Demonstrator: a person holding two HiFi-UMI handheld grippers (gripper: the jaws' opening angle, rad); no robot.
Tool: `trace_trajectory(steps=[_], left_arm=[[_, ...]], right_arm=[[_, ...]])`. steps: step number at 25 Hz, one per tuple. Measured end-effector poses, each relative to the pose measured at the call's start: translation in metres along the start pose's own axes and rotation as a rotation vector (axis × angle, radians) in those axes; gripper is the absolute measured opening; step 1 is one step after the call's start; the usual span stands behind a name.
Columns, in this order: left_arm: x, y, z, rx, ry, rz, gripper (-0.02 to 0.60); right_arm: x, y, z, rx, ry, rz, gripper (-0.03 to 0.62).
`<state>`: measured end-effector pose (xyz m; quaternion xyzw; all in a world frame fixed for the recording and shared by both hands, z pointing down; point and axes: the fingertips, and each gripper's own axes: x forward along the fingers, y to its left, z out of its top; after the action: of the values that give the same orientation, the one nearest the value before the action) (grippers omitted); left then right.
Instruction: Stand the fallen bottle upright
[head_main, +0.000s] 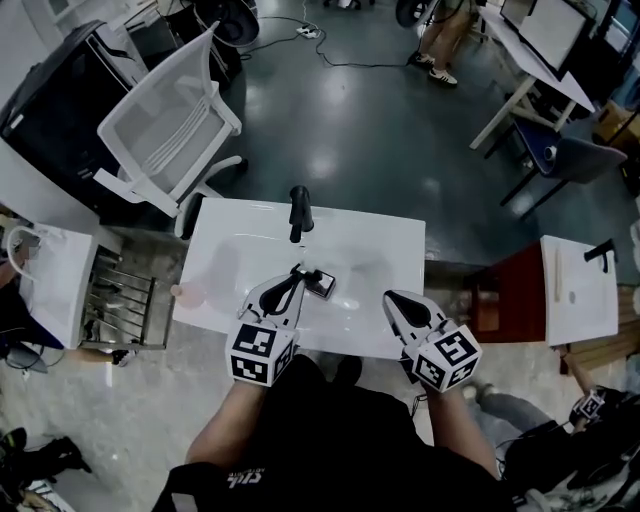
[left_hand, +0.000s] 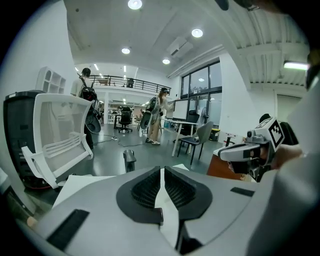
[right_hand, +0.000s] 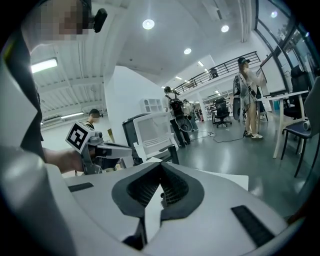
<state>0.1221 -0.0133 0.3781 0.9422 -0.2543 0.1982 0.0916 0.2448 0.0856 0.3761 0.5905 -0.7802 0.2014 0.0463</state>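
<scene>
The bottle (head_main: 299, 212) stood upright at the far edge of the table (head_main: 232, 238), so the task looked done; the next move probably called only for staying clear of it; the left gripper (head_main: 296, 273) and right gripper (head_main: 391, 297) were closed, each holding nothing, well short of the bottle.

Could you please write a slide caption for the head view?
Left gripper and right gripper, both shut, hover over the white table; a dark bottle stands upright at its far edge.
</scene>
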Motion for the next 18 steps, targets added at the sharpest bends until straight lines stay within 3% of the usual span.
trace_trajectory(steps=[8, 12, 18], left_arm=[[0.023, 0.025, 0.004, -0.010, 0.007, -0.047, 0.038], [0.029, 0.045, 0.016, 0.014, -0.021, -0.068, 0.038], [0.033, 0.067, 0.001, -0.008, -0.006, -0.101, 0.038]], right_arm=[[0.037, -0.002, 0.005, 0.032, 0.039, -0.015, 0.015], [0.070, 0.015, 0.018, -0.018, 0.060, 0.018, 0.014], [0.101, 0.023, 0.019, -0.015, 0.068, -0.007, 0.015]])
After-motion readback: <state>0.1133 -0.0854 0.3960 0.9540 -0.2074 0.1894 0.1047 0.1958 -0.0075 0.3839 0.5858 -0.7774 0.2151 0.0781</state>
